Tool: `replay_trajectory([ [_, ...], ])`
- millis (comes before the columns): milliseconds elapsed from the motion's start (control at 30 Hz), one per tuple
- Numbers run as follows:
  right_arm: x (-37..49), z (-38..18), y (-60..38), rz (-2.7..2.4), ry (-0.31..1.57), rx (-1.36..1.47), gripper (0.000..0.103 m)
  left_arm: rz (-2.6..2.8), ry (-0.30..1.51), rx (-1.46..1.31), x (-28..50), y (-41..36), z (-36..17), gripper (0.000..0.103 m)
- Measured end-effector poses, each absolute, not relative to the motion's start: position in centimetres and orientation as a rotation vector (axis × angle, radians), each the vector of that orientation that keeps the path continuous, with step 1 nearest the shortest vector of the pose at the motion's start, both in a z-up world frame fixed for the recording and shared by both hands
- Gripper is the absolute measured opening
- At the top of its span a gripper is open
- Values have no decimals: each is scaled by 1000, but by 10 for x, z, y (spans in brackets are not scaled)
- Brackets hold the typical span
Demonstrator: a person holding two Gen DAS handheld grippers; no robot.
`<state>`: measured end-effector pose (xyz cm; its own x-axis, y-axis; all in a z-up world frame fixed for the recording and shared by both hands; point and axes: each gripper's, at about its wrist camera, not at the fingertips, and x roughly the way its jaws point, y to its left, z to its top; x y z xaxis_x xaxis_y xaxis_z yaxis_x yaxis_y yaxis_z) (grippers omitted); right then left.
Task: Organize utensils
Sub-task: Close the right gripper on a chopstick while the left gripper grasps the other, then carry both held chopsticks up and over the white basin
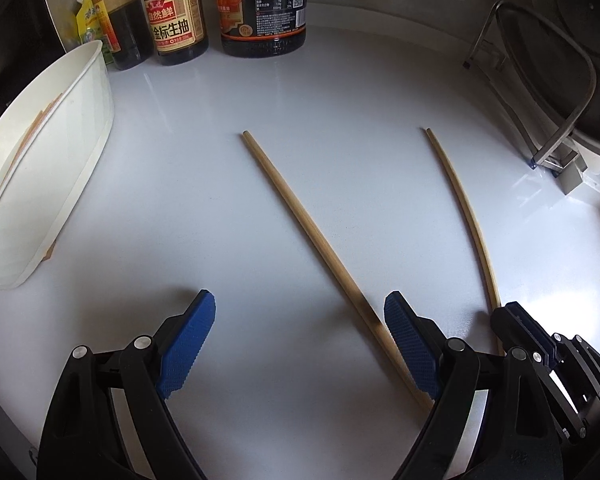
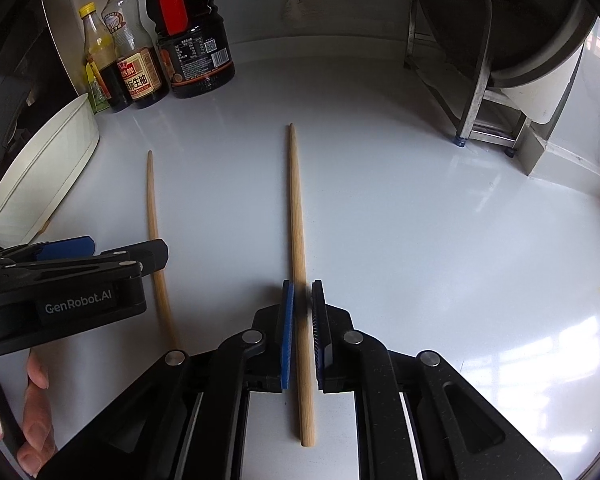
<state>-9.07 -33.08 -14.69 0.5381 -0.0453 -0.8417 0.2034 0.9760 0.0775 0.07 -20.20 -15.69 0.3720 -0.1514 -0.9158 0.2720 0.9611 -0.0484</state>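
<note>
Gripping one chopstick [image 2: 300,240] at frame centre, the right gripper [image 2: 301,332] is clamped on it. The left gripper [image 1: 296,344], jaws wide apart, hovers over the second chopstick [image 1: 300,216]; it should centre before closing, then head for the white container [image 1: 60,152] at upper left.

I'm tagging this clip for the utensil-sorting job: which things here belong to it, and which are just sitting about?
Part of the job:
- chopstick gripped in the right claw
- second chopstick under the open left claw
- white bowl

Just lying about:
- sauce bottles
- metal rack
</note>
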Motion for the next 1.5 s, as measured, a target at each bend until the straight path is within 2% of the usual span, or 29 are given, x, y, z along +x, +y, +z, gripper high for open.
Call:
replay_trajectory([
  [133,-92,-146,-332,-155,983,181,23,-252,1155,152,0,-207,-161,85],
  [267,-91,-147,-332,-149,987,182,24,-260,1171,160,-1,-201,-162,91],
  [333,-90,-147,-330,-148,983,177,29,-257,1177,160,-3,-195,-163,94],
  [567,-84,-148,-325,-164,990,119,30,-256,1187,165,-5,-179,-162,95],
  [667,-84,-150,-322,-167,994,74,30,-272,1188,174,-7,-177,-161,92],
  [767,-83,-150,-320,-159,992,66,26,-299,1166,187,-12,-179,-157,74],
  [800,-82,-149,-319,-156,993,66,23,-306,1159,190,-14,-180,-155,62],
  [833,-81,-149,-318,-156,995,63,12,-312,1150,191,-16,-181,-153,46],
  [867,-79,-149,-317,-156,1000,60,7,-319,1145,190,-17,-182,-151,37],
  [900,-78,-149,-317,-154,1003,62,7,-326,1143,189,-18,-183,-150,19],
  [933,-77,-149,-316,-150,1005,65,7,-335,1146,184,-18,-183,-150,8],
  [1200,-77,-140,-314,-144,1012,164,6,-401,1171,108,-13,-166,-138,7],
  [1500,-50,-61,-280,-100,876,221,6,-397,1063,41,20,-109,-66,7],
])
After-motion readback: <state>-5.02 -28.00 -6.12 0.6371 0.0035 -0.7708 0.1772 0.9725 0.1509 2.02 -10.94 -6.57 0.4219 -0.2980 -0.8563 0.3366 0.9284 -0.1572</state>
